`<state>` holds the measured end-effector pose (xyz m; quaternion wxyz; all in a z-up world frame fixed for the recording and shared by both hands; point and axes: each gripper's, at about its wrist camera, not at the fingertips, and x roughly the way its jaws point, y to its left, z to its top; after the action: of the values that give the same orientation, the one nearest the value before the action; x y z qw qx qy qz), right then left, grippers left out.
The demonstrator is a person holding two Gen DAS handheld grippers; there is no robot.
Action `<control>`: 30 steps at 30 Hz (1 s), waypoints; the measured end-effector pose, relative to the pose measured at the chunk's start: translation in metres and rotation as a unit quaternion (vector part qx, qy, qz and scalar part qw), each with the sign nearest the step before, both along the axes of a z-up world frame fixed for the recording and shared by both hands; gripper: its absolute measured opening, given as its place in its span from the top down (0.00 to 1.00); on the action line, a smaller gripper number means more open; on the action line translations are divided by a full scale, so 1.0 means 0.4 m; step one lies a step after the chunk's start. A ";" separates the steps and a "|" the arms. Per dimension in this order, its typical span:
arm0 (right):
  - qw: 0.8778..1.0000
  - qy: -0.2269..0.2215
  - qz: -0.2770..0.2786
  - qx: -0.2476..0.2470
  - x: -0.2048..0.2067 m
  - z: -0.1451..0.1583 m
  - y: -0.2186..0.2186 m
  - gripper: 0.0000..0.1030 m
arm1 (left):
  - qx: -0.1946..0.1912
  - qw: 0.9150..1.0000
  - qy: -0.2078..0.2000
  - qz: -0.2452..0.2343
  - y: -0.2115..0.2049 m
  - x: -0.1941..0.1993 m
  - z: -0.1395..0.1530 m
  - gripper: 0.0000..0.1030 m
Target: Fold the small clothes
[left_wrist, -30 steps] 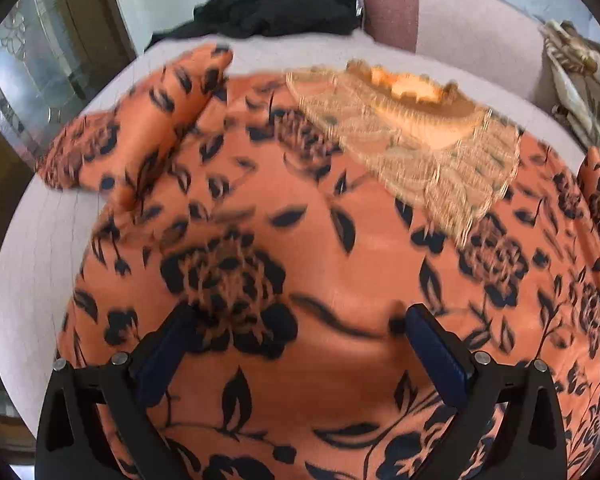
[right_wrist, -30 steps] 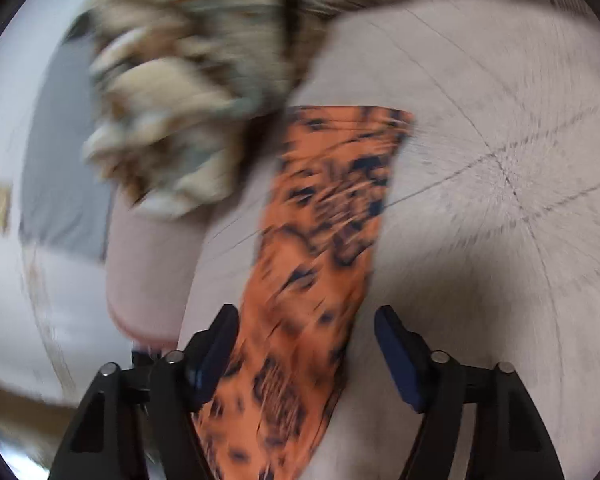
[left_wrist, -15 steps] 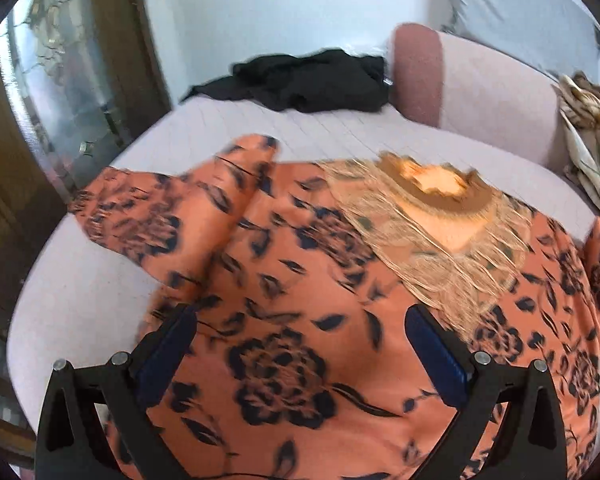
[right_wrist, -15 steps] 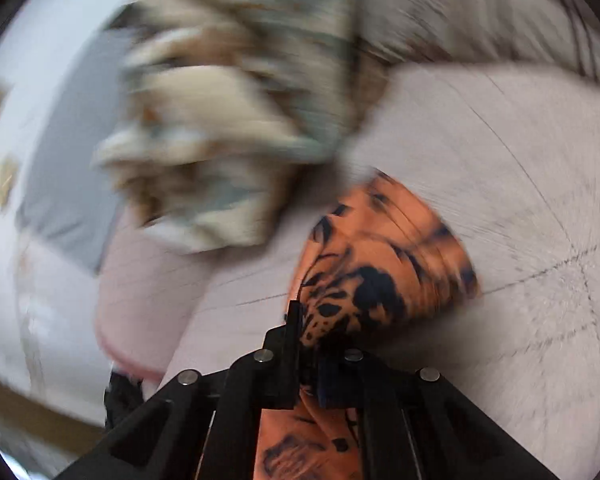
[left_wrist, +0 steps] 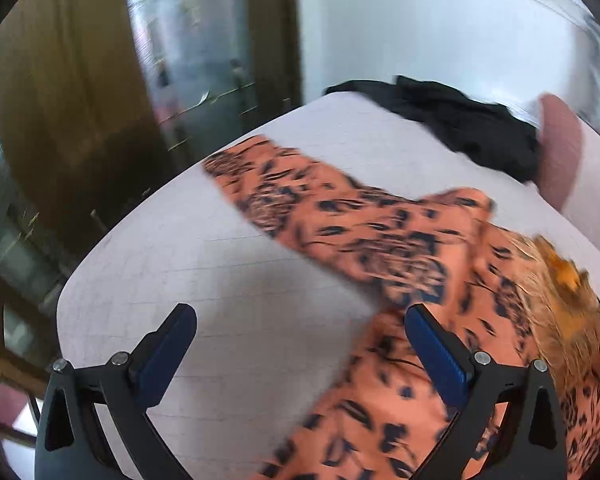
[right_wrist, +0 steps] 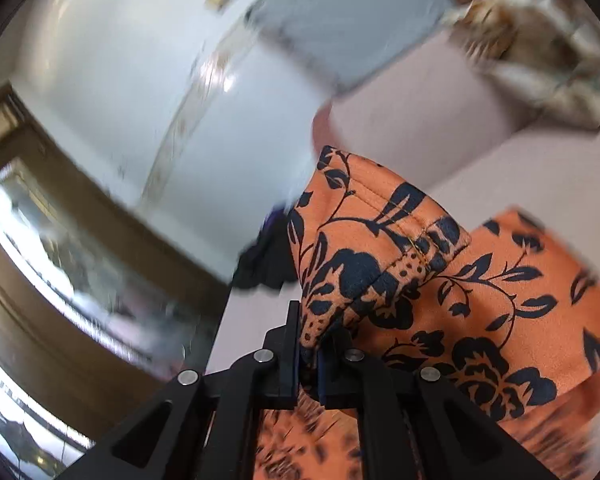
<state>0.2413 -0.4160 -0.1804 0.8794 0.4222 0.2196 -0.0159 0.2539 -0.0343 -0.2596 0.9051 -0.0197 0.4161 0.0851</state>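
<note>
Garment: a small orange top of soft fabric with a black flower print (left_wrist: 380, 240) lies spread on the pale quilted surface (left_wrist: 204, 264); one sleeve reaches out towards the far left edge, and a tan lace-trimmed neckline (left_wrist: 556, 276) shows at the right.
Right gripper (right_wrist: 308, 356): jaws pinched tight on the hemmed cuff of the other sleeve (right_wrist: 380, 248), which stands lifted clear of the surface.
Left gripper (left_wrist: 300, 348): jaws wide, nothing between them; it hangs above the bare surface, its right finger over the edge of the top.
Handling: judged light and limp; it will drape and fold readily, and a thin pinch may slip.
Where to hold: the stitched cuff or hem, where doubled cloth gives the pads more to bite.
Risk: the free sleeve could drag or bunch if pulled fast.
Nearby: a black cloth heap (left_wrist: 460, 120) at the far edge, well apart from the top.
</note>
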 end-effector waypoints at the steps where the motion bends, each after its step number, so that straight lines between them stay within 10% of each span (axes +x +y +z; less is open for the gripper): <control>1: 1.000 0.010 0.007 0.001 0.030 -0.021 0.038 0.91 | 0.002 1.000 0.001 0.008 0.016 0.005 -0.002 0.00; 5: 0.995 0.084 0.050 0.004 0.143 -0.144 0.208 0.83 | 0.010 1.000 0.007 0.020 0.050 0.019 -0.008 0.00; 9: 0.978 0.138 0.145 0.055 0.182 -0.258 0.318 0.18 | 0.004 1.000 0.003 0.017 0.054 0.027 0.002 0.00; 16: 0.974 0.084 0.200 0.067 0.077 -0.212 0.289 0.18 | -0.023 0.999 -0.021 -0.027 -0.006 0.011 0.033 0.00; 21: 0.992 0.100 0.076 0.022 -0.059 -0.171 0.103 0.26 | -0.059 0.991 -0.006 -0.121 -0.101 -0.002 0.018 0.00; 27: 0.989 0.134 -0.025 0.056 -0.139 -0.238 -0.108 0.55 | -0.055 0.972 0.047 -0.223 -0.239 -0.001 -0.052 0.37; 30: 0.978 0.193 -0.033 0.074 -0.108 -0.311 -0.152 0.57 | -0.036 0.970 0.058 -0.233 -0.282 0.010 -0.082 0.38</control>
<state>0.1981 -0.4769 -0.3049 0.7859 0.4817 0.3718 -0.1102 0.2577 -0.1473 -0.2926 0.8730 0.0503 0.4638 -0.1425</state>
